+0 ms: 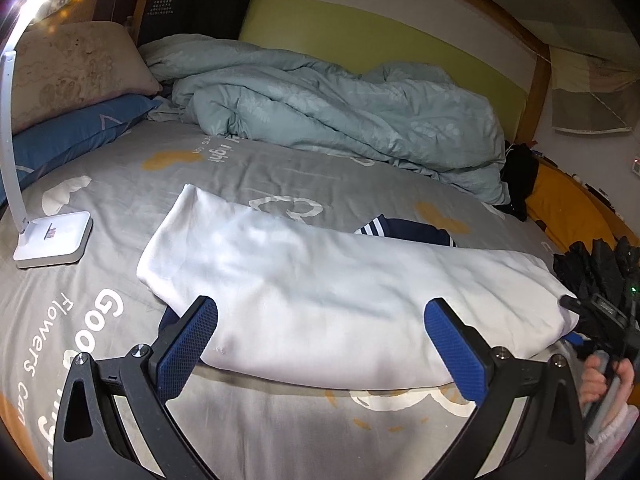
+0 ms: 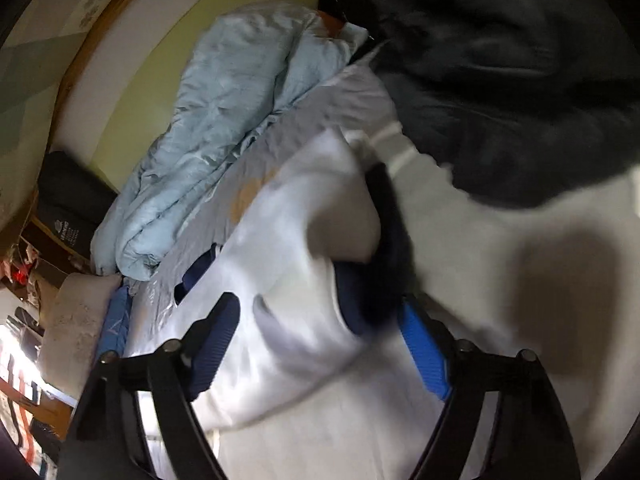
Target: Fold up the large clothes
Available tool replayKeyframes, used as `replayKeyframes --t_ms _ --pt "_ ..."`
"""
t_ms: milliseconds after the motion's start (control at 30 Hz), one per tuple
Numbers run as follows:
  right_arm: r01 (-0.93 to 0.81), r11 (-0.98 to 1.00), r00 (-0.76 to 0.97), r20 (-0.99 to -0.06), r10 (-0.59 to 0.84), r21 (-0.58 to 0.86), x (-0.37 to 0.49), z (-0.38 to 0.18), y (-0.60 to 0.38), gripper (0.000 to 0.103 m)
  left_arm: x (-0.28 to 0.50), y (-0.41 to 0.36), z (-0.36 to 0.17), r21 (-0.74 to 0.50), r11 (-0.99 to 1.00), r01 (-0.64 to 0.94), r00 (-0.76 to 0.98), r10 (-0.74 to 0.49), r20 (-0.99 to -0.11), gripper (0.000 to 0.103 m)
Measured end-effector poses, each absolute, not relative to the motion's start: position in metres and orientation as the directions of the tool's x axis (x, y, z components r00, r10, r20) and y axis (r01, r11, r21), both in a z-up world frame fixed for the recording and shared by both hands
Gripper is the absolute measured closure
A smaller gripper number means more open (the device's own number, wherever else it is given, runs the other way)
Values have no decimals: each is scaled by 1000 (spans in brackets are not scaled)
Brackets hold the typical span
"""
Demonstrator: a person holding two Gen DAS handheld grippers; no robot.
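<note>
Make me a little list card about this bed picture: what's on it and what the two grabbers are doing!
garment: white garment, folded into a long band across the grey bedsheet, navy striped cuff peeking out behind
left gripper: open, over the garment's near edge
right gripper: open, white cloth between its fingers, view blurred
behind: crumpled pale blue duvet
left side: white lamp base, pillows

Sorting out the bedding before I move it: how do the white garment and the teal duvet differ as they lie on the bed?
The white garment is folded into a flat, long shape; the teal duvet is crumpled in a high heap. The garment lies near the left gripper; the duvet lies far back by the headboard. The garment is plain; the duvet has a faint print. Both rest on the grey sheet.
</note>
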State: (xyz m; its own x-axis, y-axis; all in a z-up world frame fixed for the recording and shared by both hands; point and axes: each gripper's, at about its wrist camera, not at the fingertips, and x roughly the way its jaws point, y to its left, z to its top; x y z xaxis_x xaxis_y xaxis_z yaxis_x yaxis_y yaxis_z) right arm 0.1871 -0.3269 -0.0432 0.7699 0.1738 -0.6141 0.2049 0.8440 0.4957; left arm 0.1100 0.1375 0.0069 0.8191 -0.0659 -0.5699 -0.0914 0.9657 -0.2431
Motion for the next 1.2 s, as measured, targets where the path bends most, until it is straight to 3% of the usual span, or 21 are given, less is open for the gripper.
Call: replayKeyframes --t_ms 33,133,167,267,333,467,600,767,933,1000,1100,1200 --pt "221 859 774 -619 134 462 191 -44 -326 35 110 138 6 -241 966 -98 815 -61 -576 0" --pt "230 893 767 -636 78 387 198 -47 -316 76 110 142 6 -269 958 -102 808 -78 -584 0" --pt "228 911 780 -624 40 344 194 -42 -309 84 110 143 8 -279 955 -101 810 -84 -580 0" --pt "175 981 826 -554 -102 81 180 -18 -267 90 108 145 20 -292 952 -96 830 -86 -551 0" --pt "134 991 850 -511 -127 -24 172 -5 -242 90 107 147 27 -304 948 -94 839 -89 -536 0" --pt "1 999 887 -461 -19 -39 160 26 -197 90 101 150 37 -303 948 -94 855 -79 -512 0" --pt "-121 992 850 -518 92 -22 166 22 -140 90 95 157 43 -311 945 -100 863 -73 -501 0" --pt "-198 976 760 -644 91 -96 173 -31 -88 89 94 165 44 -283 948 -147 857 -21 -515 0" --pt "-222 967 757 -647 91 -122 157 -46 -81 84 100 184 35 -298 932 -208 840 14 -542 0" --pt "-248 965 747 -651 134 -86 158 -39 -87 80 101 192 33 -340 913 -227 839 6 -544 0" --pt "-327 945 722 -646 250 0 149 -30 -87 60 104 198 30 -355 904 -239 835 5 -550 0" --pt "-380 925 745 -597 298 -13 132 -20 -77 56 111 201 23 -314 907 -282 812 52 -581 0"
